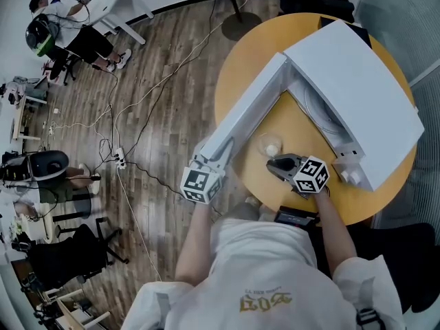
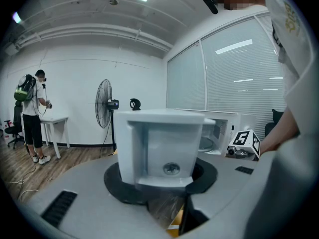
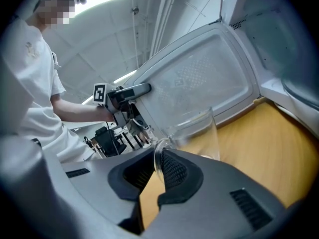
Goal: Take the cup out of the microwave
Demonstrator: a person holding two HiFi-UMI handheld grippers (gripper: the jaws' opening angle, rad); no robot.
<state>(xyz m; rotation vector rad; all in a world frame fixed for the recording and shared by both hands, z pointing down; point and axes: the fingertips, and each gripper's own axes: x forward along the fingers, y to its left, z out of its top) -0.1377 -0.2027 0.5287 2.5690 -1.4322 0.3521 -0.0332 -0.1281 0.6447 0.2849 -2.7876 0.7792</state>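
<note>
A clear glass cup stands on the round yellow table, in front of the white microwave and outside its cavity. My right gripper reaches it from the near side. In the right gripper view the cup is upright, its thin handle pinched between the right gripper's jaws. The microwave door hangs wide open to the left. My left gripper is shut on the door's outer end.
A black device lies at the table's near edge by my right arm. Cables trail over the wooden floor. A standing fan and a person are far off at the left. Office chairs stand at the left.
</note>
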